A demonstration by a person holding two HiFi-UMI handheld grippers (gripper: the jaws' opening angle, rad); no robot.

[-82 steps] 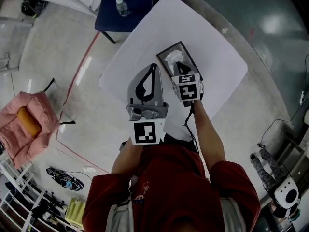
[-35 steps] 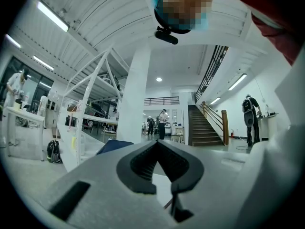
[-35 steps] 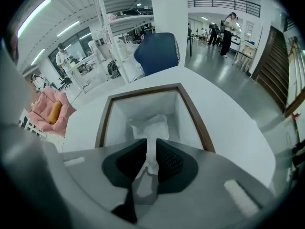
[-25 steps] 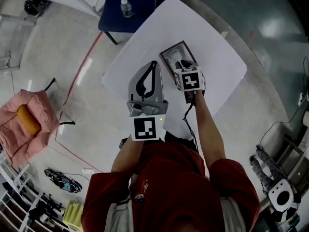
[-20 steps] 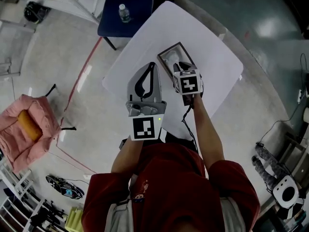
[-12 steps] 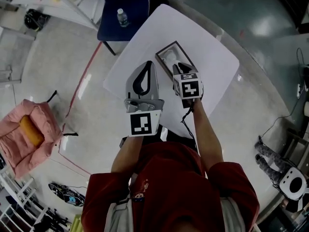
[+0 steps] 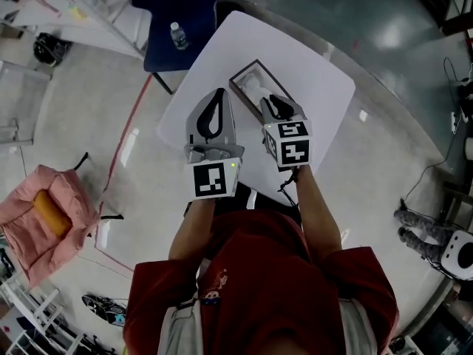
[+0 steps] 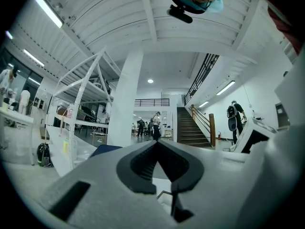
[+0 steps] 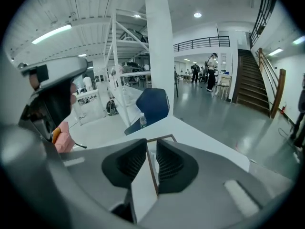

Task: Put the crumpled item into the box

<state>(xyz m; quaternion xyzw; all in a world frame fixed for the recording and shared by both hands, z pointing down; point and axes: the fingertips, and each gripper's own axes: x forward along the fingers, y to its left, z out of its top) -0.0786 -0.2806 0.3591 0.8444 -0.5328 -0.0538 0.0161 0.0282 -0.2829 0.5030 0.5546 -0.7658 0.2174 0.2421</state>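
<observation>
An open dark-rimmed box (image 7: 238, 75) stands on the white table (image 7: 318, 87), with the crumpled white item (image 7: 255, 87) lying inside it. My right gripper (image 7: 275, 100) hovers at the box's near right corner. Its jaws stand a narrow gap apart with nothing between them, and in the right gripper view (image 9: 152, 149) the box rim (image 9: 162, 138) shows through that gap. My left gripper (image 7: 219, 93) is held above the table just left of the box. In the left gripper view (image 8: 156, 142) its jaw tips touch and hold nothing.
A blue chair (image 7: 174, 2) with a water bottle (image 7: 177, 35) on it stands past the table's far left edge. A pink cushioned seat (image 7: 41, 213) sits on the floor to the left. The table's near edge lies just behind both grippers.
The right gripper has drawn back from over the box towards the person, and the crumpled item stays in the box. The left gripper has kept its place beside the box.
</observation>
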